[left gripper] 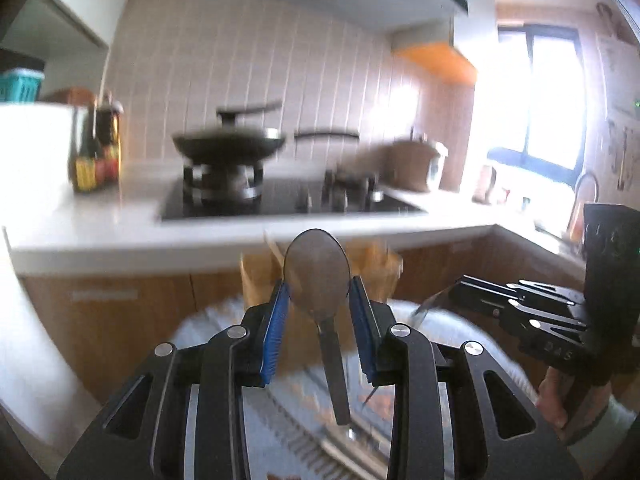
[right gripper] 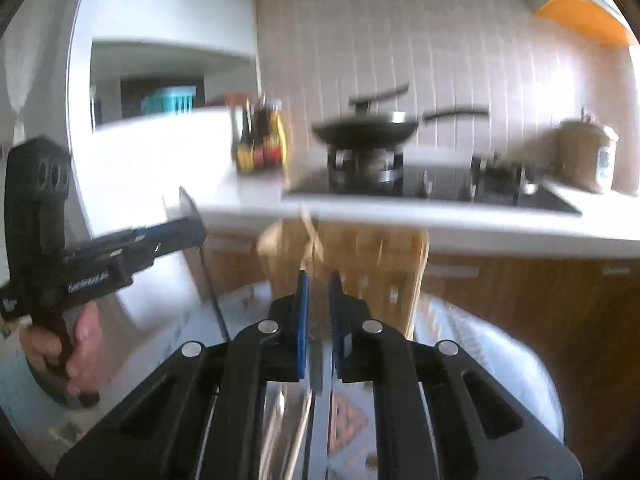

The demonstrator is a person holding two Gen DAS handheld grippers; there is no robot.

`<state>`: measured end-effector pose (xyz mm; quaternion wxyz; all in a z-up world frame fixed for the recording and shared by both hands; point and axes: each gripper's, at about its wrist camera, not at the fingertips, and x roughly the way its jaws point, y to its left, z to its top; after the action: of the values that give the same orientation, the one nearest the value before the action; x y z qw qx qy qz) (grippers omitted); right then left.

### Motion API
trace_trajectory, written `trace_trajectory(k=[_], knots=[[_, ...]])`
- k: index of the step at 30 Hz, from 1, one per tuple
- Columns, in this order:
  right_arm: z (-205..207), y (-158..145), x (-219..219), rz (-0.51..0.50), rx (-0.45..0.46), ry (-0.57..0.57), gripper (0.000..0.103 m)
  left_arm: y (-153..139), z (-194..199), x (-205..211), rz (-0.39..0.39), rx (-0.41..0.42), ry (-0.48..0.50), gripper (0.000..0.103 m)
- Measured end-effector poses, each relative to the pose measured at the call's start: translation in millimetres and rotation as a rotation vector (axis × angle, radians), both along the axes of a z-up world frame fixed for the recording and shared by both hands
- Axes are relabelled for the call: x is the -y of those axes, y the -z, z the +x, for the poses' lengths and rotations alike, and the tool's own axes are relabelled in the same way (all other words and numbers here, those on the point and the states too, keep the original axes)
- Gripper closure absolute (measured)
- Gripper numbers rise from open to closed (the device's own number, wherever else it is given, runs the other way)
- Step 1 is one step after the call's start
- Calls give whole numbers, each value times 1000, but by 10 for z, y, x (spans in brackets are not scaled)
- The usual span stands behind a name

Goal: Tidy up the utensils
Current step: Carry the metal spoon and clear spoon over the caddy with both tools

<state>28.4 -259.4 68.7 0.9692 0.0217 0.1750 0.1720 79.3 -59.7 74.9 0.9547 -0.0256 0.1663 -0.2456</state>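
Left claw (left gripper: 318, 292) clamped on spoon (left gripper: 318, 268) bowl | right claw (right gripper: 318, 280) pinching thin utensil (right gripper: 316, 364), blurred | wooden holder (right gripper: 360, 264) ahead

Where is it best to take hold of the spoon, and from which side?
Take the spoon by its flat handle just below the bowl, closing the pads on its broad faces. The left gripper now pinches the bowl's curved edges, which may slip.
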Motion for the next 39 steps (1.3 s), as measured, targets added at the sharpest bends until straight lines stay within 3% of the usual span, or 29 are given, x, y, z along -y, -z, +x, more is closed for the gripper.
trace_trajectory(k=[3,6,7,12,16,18,20,24,30,35,39], knots=[[301,-167,12,22,-20,-23,95,-193,50,-17,-18,29,-14,74],[408,-91,99,19,-86,4,92,-196,59,-65,-21,17,-17,74],[405,-38,131,17,-125,5,89,-160,81,-84,-17,7,-16,74],[655,425,373,52,-380,59,52,-15,135,-166,-23,-36,-22,74],[943,788,727,205,-643,171,52,73,137,-153,5,-48,-15,74],[1031,951,928,306,-734,245,52,90,134,-148,20,-41,-15,74],[1141,1066,1000,313,-787,283,52,102,134,-148,23,-42,-11,74],[1331,1194,864,276,-827,313,52,144,167,-179,7,-59,-1,74],[1521,1316,503,147,-796,425,54,204,188,-285,-2,-75,-2,73],[1612,1400,280,4,-747,506,69,247,204,-374,-8,-81,-3,73],[1610,1423,124,-101,-756,469,91,296,224,-410,-9,-90,-3,73]])
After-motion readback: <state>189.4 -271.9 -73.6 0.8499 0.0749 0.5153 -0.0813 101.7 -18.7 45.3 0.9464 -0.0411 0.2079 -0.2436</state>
